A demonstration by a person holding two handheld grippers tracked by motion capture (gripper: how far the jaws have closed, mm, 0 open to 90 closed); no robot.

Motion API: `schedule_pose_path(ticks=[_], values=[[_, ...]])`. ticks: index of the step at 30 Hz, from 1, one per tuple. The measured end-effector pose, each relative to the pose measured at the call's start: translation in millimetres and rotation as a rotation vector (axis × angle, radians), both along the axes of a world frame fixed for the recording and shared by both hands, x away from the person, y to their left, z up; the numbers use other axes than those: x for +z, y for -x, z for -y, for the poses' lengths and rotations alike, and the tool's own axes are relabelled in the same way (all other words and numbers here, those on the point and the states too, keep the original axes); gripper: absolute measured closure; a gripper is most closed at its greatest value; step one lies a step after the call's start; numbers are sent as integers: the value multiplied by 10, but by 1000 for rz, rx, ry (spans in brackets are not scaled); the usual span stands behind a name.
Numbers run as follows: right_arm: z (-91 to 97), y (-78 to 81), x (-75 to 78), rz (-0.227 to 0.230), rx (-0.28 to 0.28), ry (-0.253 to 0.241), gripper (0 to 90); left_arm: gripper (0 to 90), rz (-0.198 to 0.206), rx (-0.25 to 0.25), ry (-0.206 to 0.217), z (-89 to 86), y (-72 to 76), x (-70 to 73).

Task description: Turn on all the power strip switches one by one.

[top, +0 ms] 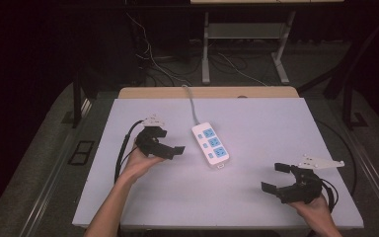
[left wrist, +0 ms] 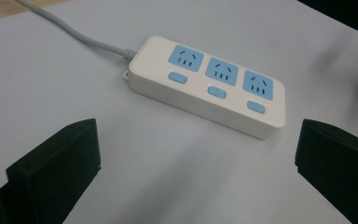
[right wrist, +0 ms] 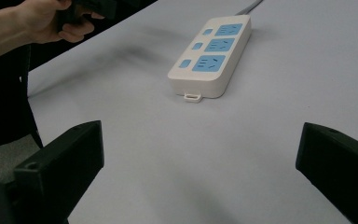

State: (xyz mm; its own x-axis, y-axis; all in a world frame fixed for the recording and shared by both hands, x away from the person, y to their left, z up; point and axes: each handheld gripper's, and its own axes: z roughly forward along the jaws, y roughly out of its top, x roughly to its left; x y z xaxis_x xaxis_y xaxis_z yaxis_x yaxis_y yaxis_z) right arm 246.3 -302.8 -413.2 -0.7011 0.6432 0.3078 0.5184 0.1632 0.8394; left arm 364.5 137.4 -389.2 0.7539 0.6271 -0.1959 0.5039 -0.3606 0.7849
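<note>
- High view: the left gripper (top: 170, 144) sits in the person's left hand (top: 140, 160) over the white table (top: 256, 197). Its jaws stand wide with nothing between them. The white power strip (top: 210, 143) lies flat just past its jaw tips, close but not touching. The right gripper (top: 276, 178) is well apart from the strip, jaws wide and empty too.
- Left gripper view: the power strip (left wrist: 209, 84) lies ahead of the two black jaws. It has three blue sockets and three blue buttons. Its grey cord (left wrist: 70, 30) runs away to the far left.
- Right gripper view: the power strip (right wrist: 212, 53) lies farther ahead, its end with a small tab nearest. The jaws stand wide, nothing between them.
</note>
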Motion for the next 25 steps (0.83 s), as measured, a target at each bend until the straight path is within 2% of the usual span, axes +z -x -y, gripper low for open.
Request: schedule_pose_path(ticks=[8,14,17,20,25], values=[[-1,1,-2,-2,-2,-1,7,0,29,20,28,-166,257,-3],[-9,1,-6,-7,-2,2,7,0,51,50,85,-280,496,-44],[-13,2,-7,-11,-3,5,7,0,58,64,93,-322,635,-90],[-19,5,-9,-11,-1,5,7,0,55,84,135,-370,763,-143],[-23,6,-11,-15,1,6,7,0,69,89,156,-399,900,-168]])
